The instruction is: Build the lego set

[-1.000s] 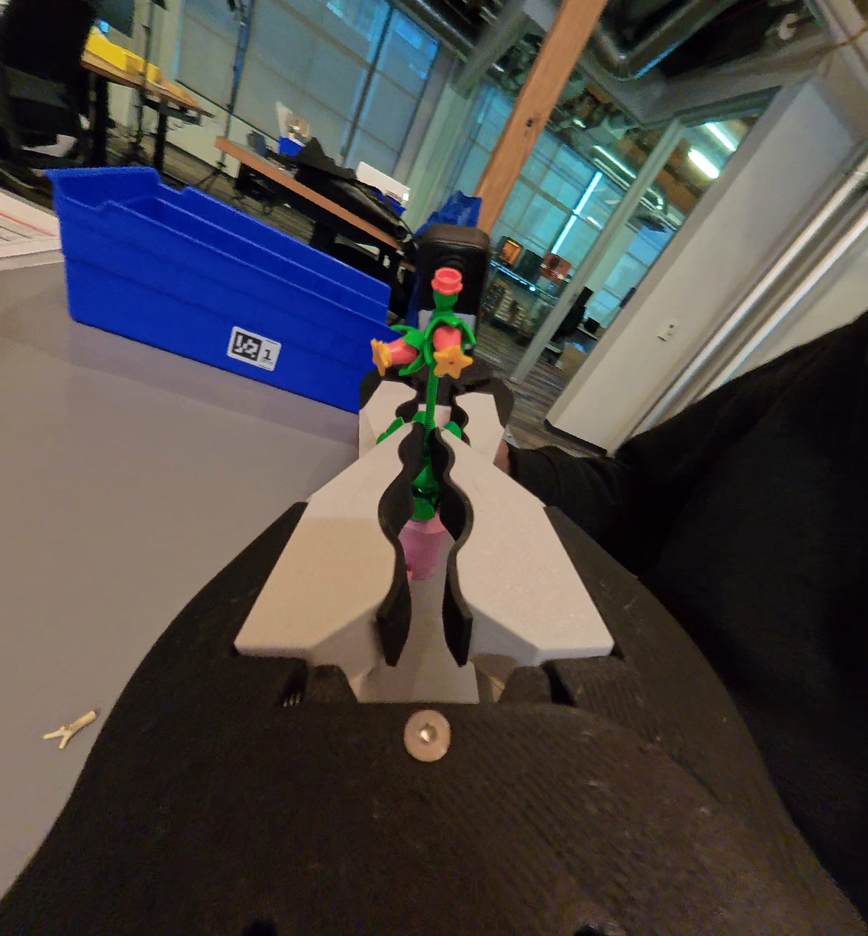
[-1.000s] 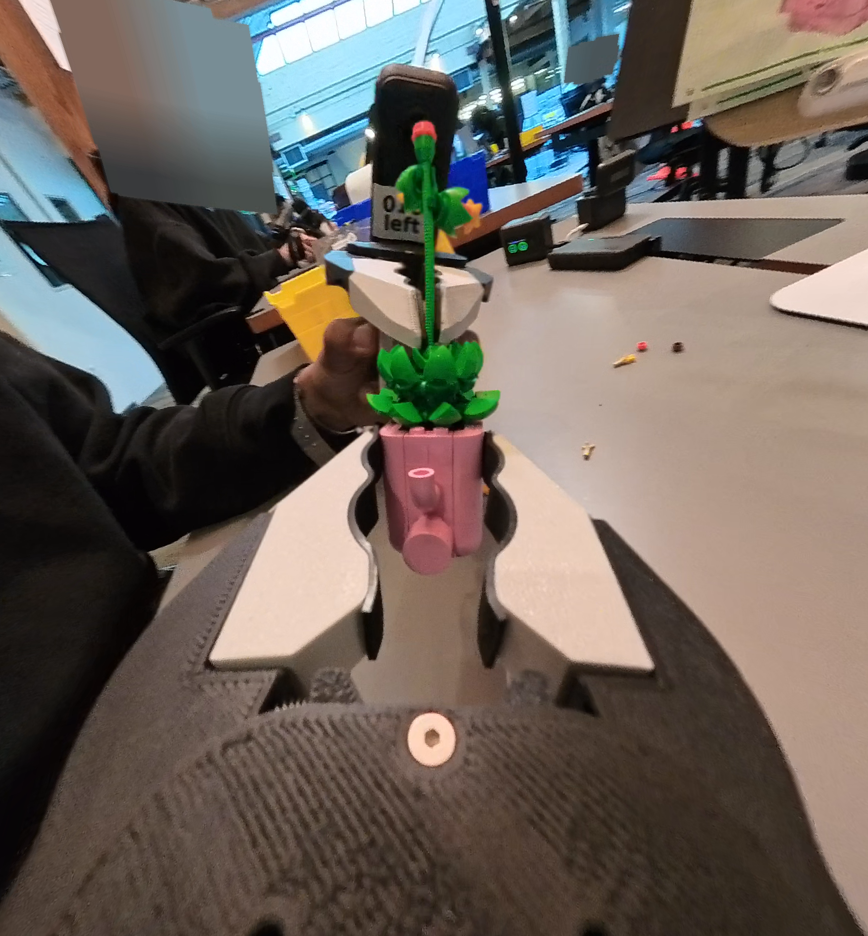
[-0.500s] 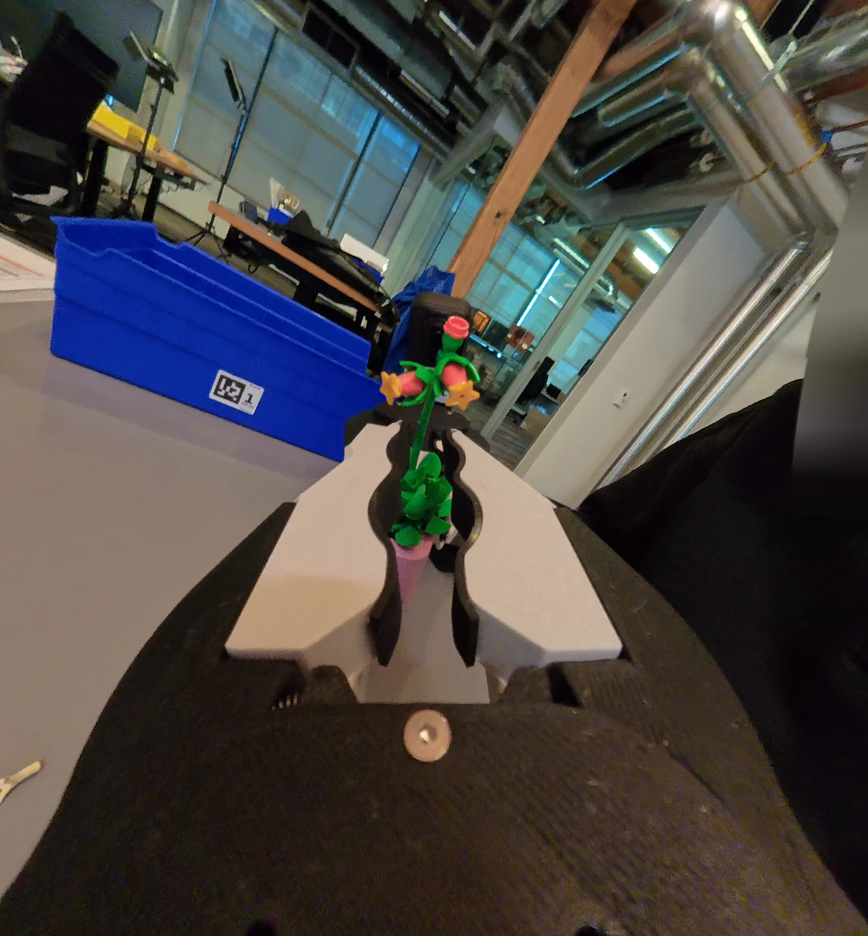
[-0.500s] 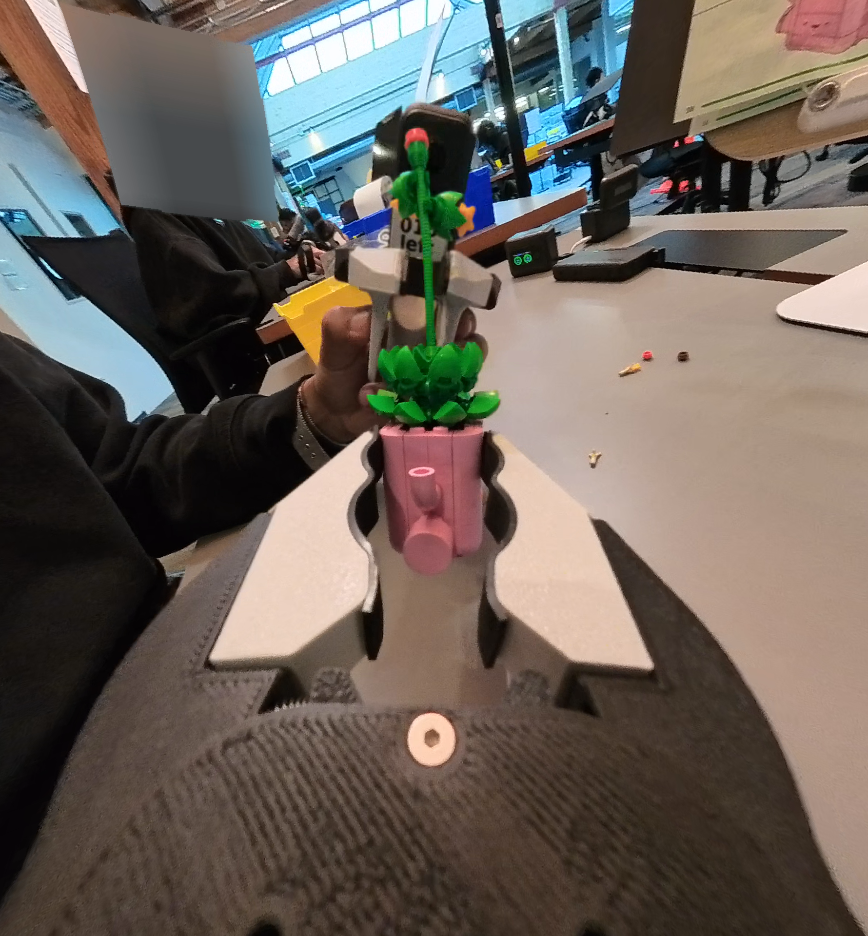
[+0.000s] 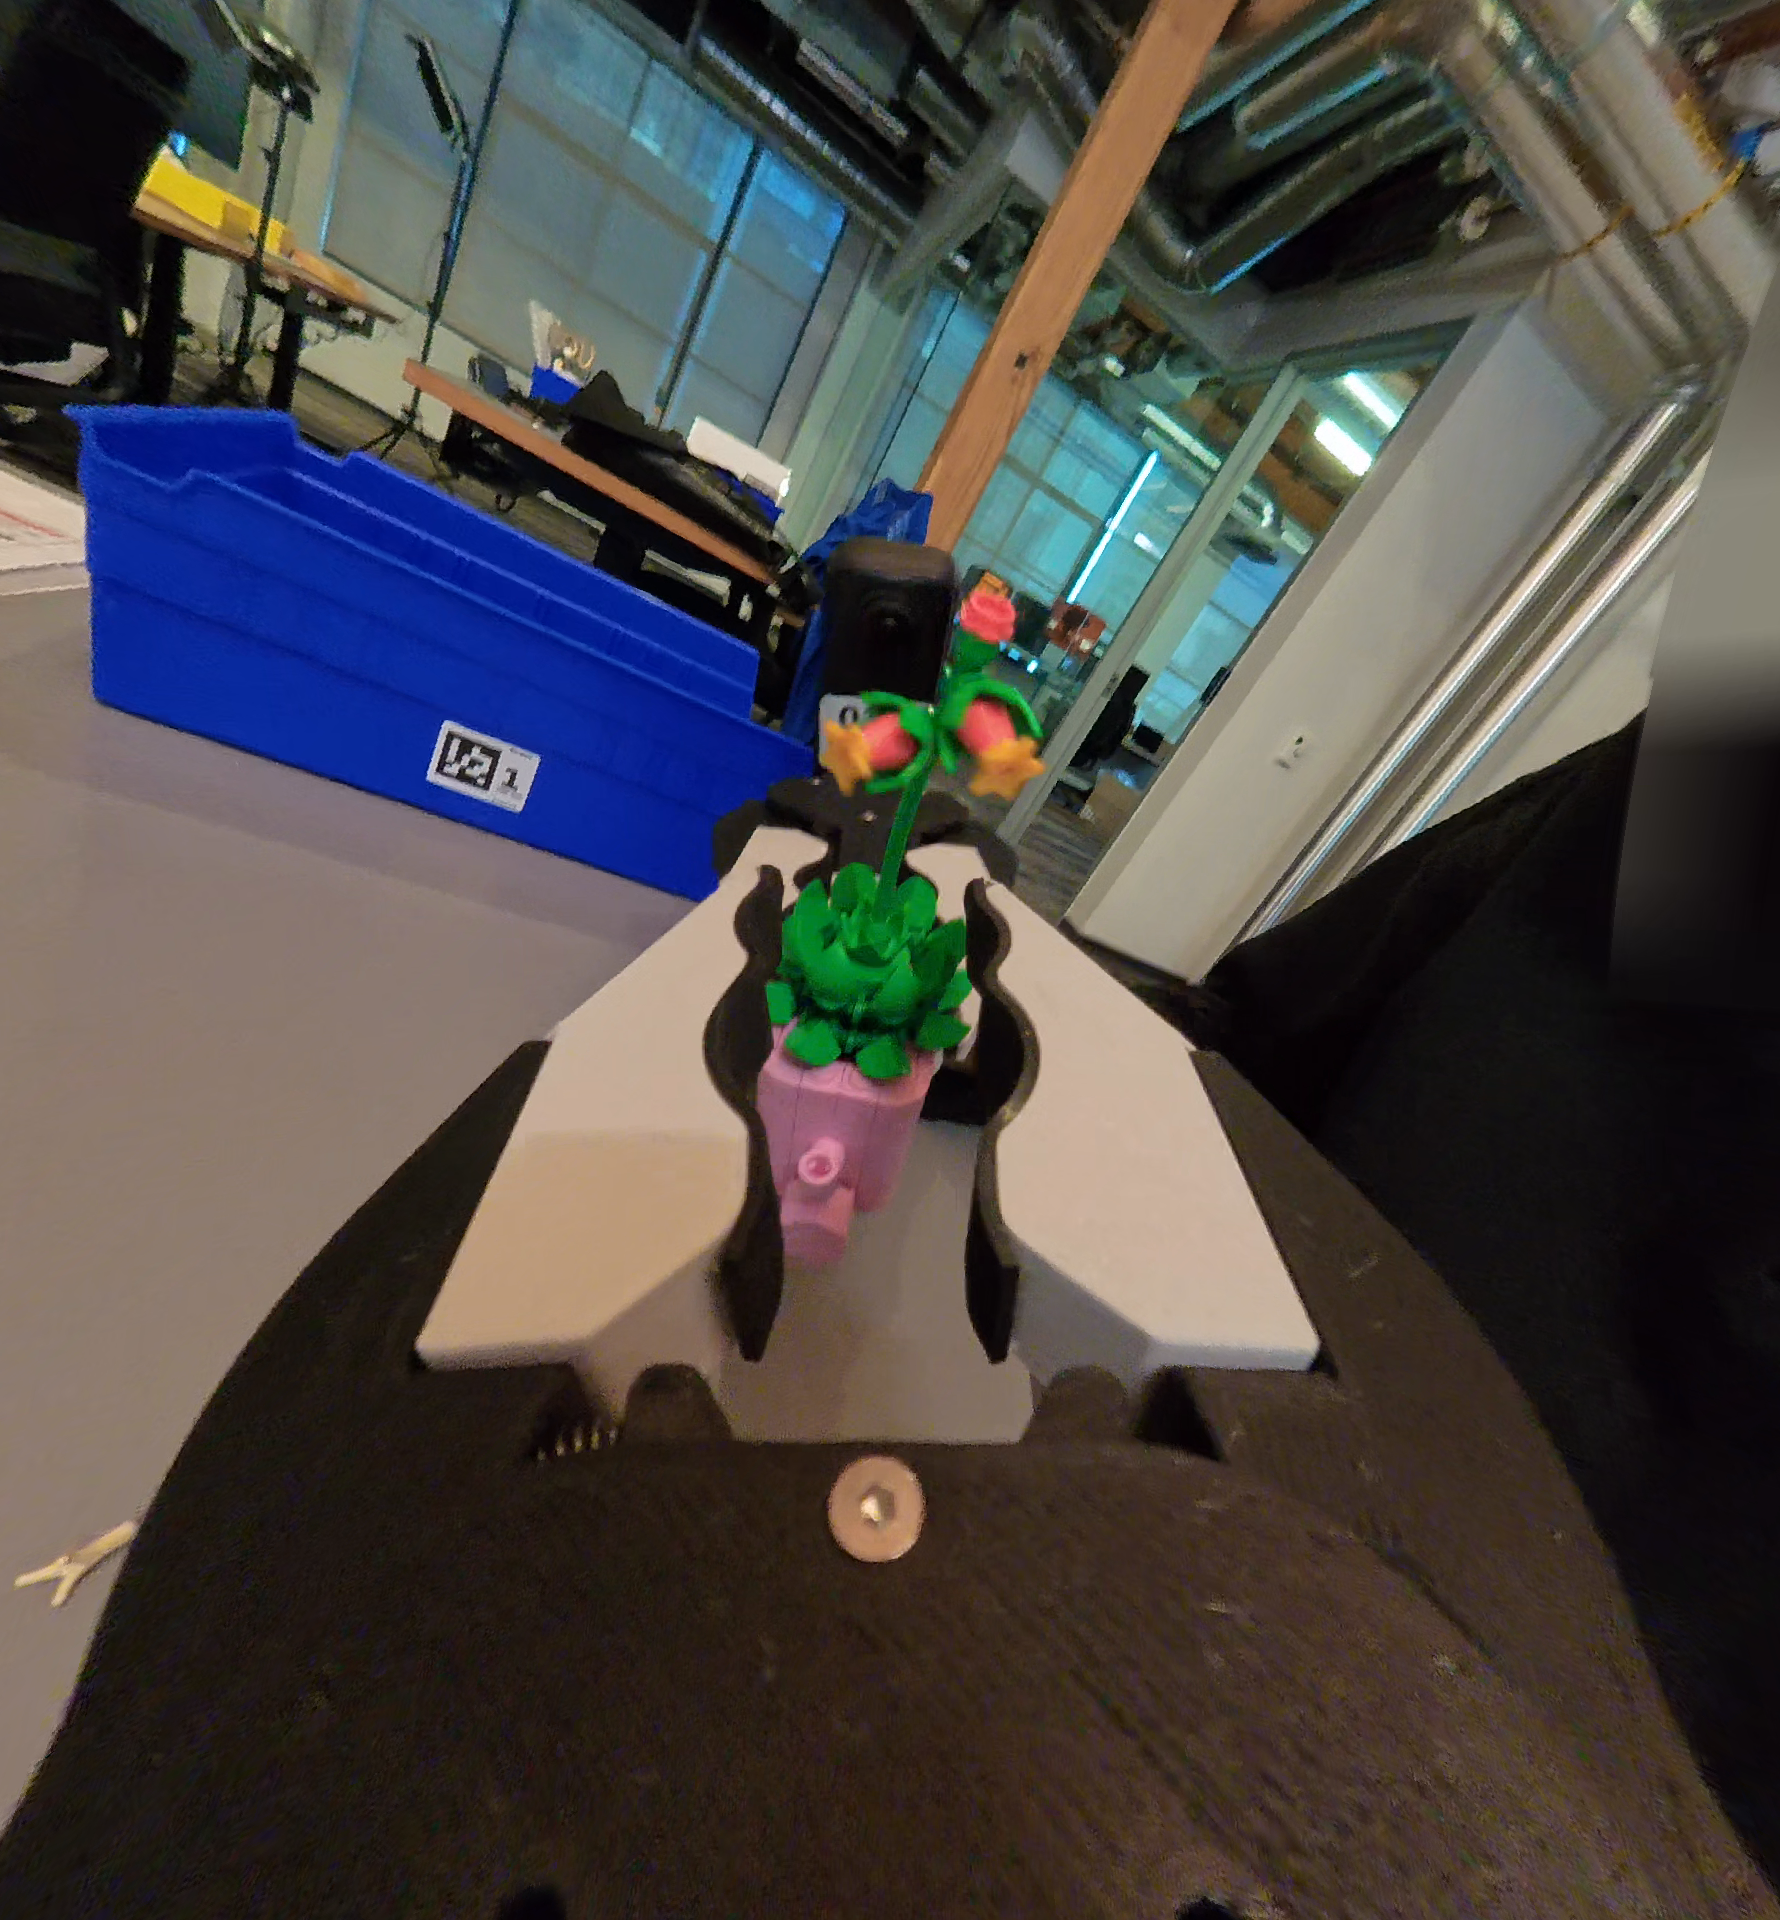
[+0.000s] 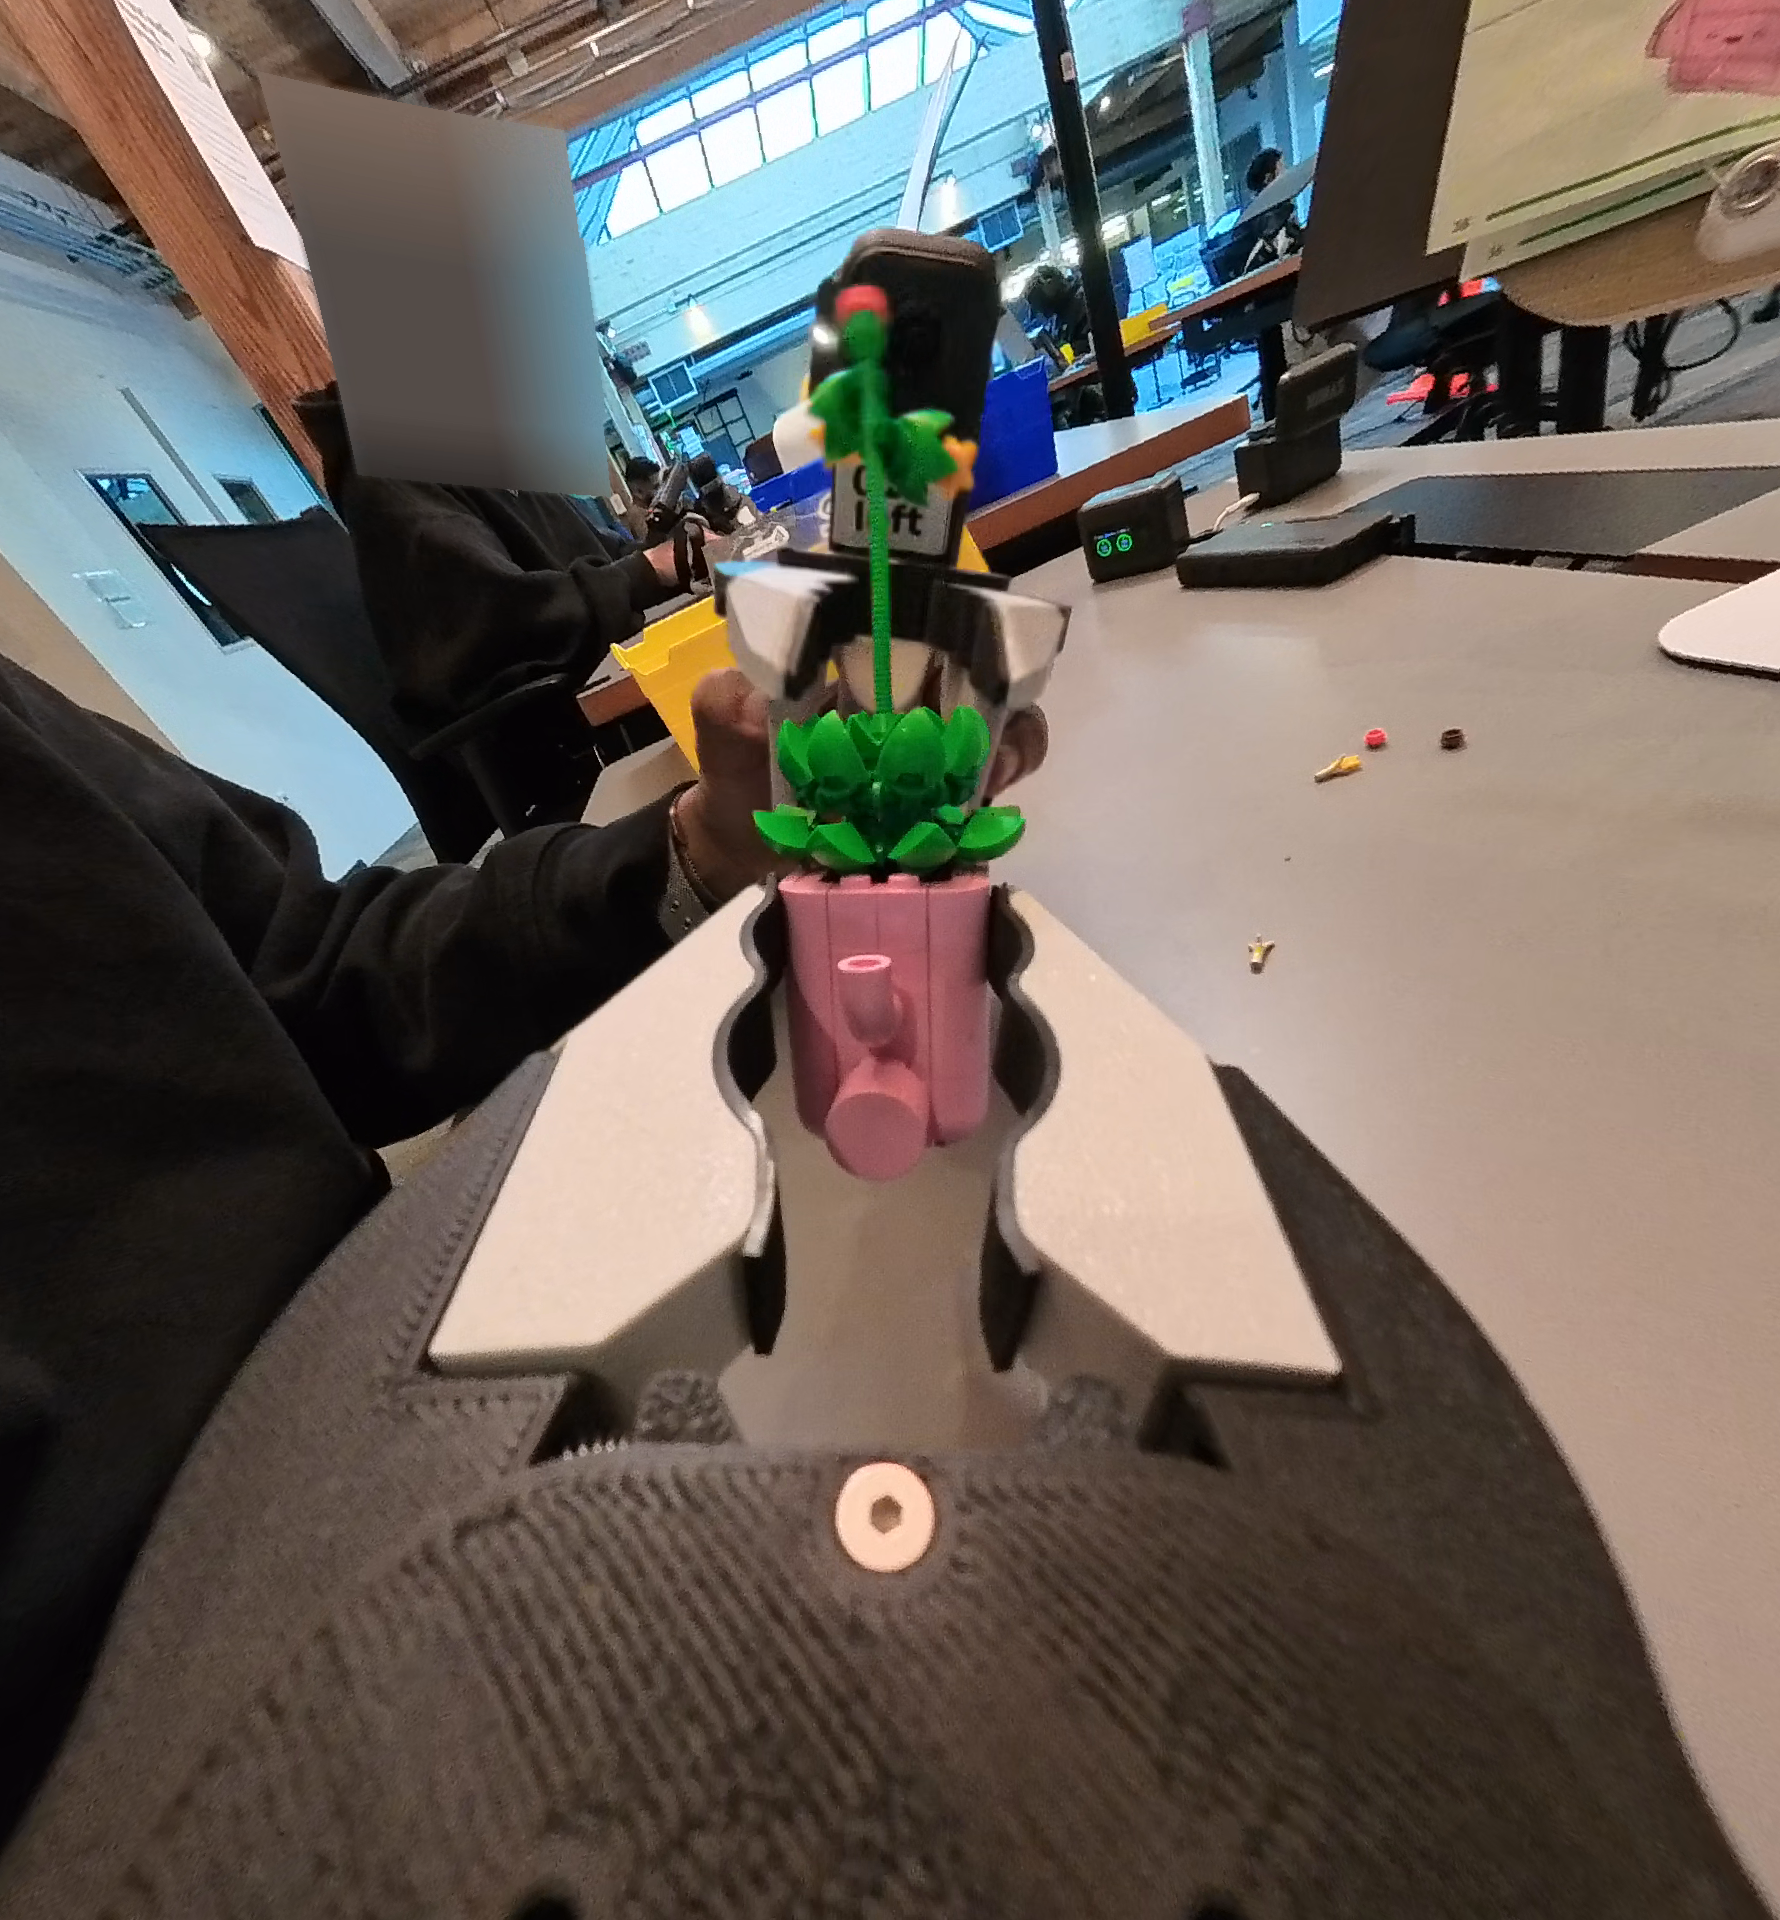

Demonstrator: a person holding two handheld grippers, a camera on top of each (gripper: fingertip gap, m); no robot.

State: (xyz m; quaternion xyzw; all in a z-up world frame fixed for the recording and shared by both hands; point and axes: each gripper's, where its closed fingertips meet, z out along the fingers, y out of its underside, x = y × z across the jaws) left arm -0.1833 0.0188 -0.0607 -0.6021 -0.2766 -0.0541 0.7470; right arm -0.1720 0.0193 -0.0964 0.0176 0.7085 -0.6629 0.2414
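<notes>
A lego plant has a pink pot [image 6: 886,997], green leaves [image 6: 886,790], a thin green stem [image 6: 878,623] and pink and orange flowers [image 5: 927,727]. My right gripper [image 6: 881,914] is shut on the pot and holds the plant upright above the grey table [image 6: 1488,1039]. My left gripper [image 5: 870,888] is open, its fingers [image 5: 657,1091] wide apart on either side of the leaves and pot [image 5: 844,1112], without touching them. In the right wrist view the left gripper [image 6: 886,634] is behind the stem with its jaws apart.
A blue bin [image 5: 346,644] stands on the table to the left. A small tan piece [image 5: 75,1558] lies near the left gripper. Several small loose pieces [image 6: 1338,767] lie on the table to the right. A yellow bin [image 6: 668,675] and black devices [image 6: 1135,530] are farther back. Left and right tips are no more than a few centimetres apart. Left tips and right tips are each some 15 centimetres from the small tan piece [image 5: 75,1558].
My left gripper was shut on the stem. It has opened wide and let go. The plant stays in the right gripper's grip.
</notes>
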